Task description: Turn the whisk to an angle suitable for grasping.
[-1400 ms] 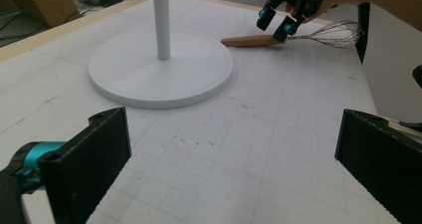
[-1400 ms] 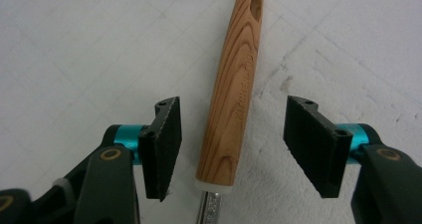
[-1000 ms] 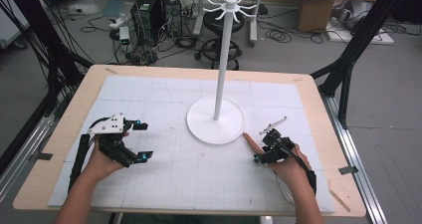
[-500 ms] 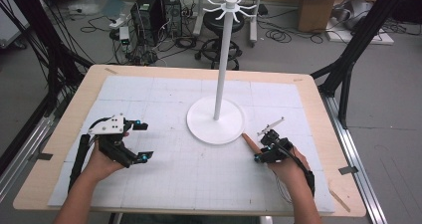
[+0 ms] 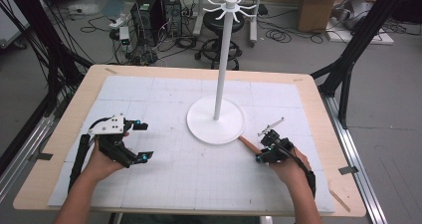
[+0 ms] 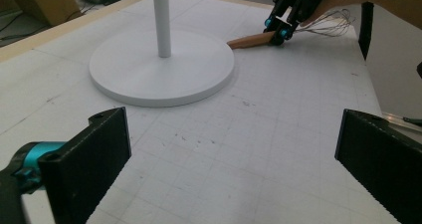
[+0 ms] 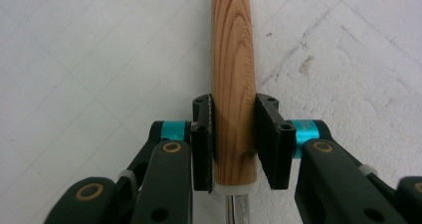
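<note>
Right gripper view: right gripper (image 7: 234, 134) is clamping the brown wooden handle of a wire whisk (image 7: 233, 59) | handle is lying on the white gridded mat (image 5: 164, 184), long axis pointing toward the white round-based hanger stand (image 5: 216, 119) | left gripper (image 5: 137, 142) is waiting with jaws spread, farther away.

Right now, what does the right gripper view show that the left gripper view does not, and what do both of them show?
The right gripper view alone shows the grain and the stamped lettering on the whisk's wooden handle, with the right gripper shut on its two sides.

The left gripper view alone shows the white stand with its round base and pole, the whisk's wire loops, and the left gripper open over bare mat.

Both show the right gripper on the wooden handle and the white gridded mat under it.
</note>
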